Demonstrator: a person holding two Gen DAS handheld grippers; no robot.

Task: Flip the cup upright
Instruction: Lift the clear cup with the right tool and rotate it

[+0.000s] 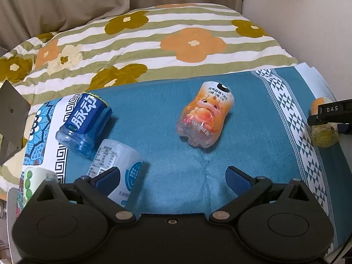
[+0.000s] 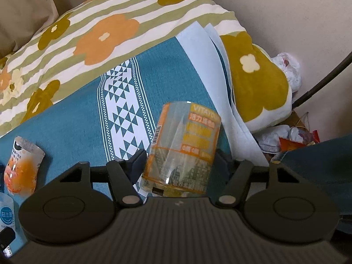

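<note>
In the right wrist view my right gripper (image 2: 180, 160) is shut on a clear cup with a yellow-orange label (image 2: 182, 147), held above the teal cloth (image 2: 83, 114), tilted slightly. The same cup (image 1: 323, 132) shows at the right edge of the left wrist view, with the right gripper's fingers across it. My left gripper (image 1: 173, 176) is open and empty over the cloth. An orange cartoon cup (image 1: 202, 116) lies on its side ahead of it and also shows in the right wrist view (image 2: 21, 167).
A blue-labelled cup (image 1: 85, 123) and a white cup (image 1: 118, 165) lie on their sides at the left. A green-dotted cup (image 1: 35, 180) stands at the far left. A floral striped quilt (image 1: 154, 37) lies behind. White sheets (image 2: 220, 70) and litter (image 2: 292, 136) are at the right.
</note>
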